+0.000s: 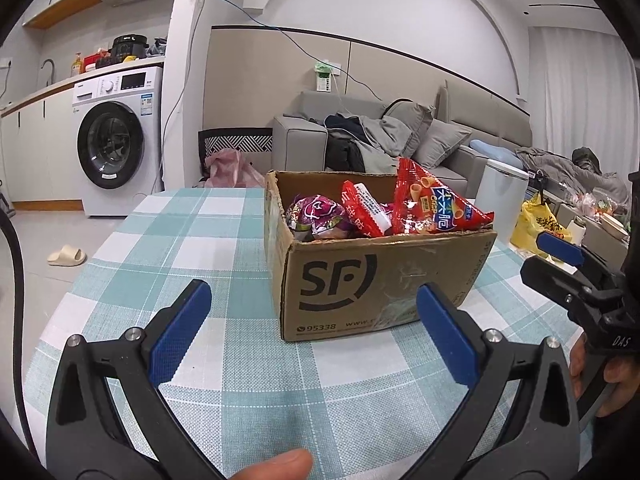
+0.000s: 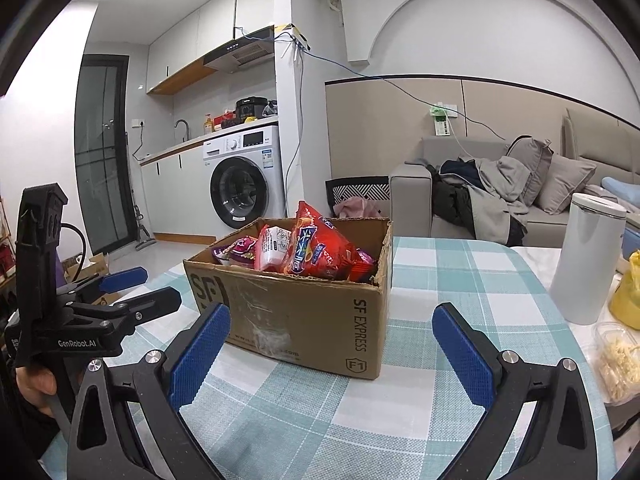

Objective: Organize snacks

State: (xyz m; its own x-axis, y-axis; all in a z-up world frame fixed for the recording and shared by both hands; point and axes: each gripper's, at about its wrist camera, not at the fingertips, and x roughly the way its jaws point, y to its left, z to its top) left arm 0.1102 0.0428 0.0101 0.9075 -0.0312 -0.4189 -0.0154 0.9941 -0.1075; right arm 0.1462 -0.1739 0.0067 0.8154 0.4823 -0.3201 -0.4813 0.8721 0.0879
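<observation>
Snack packets sit heaped in the SF cardboard box [image 1: 380, 276] on the checked tablecloth [image 1: 192, 248], the tall red cone-snack bag [image 1: 430, 204] leaning above its rim. Left gripper [image 1: 314, 330] and right gripper [image 2: 330, 354] both gape wide, holding nothing, just short of the box. Pinching the puffy bag carelessly could crush its contents, or tug the light box sideways.
</observation>
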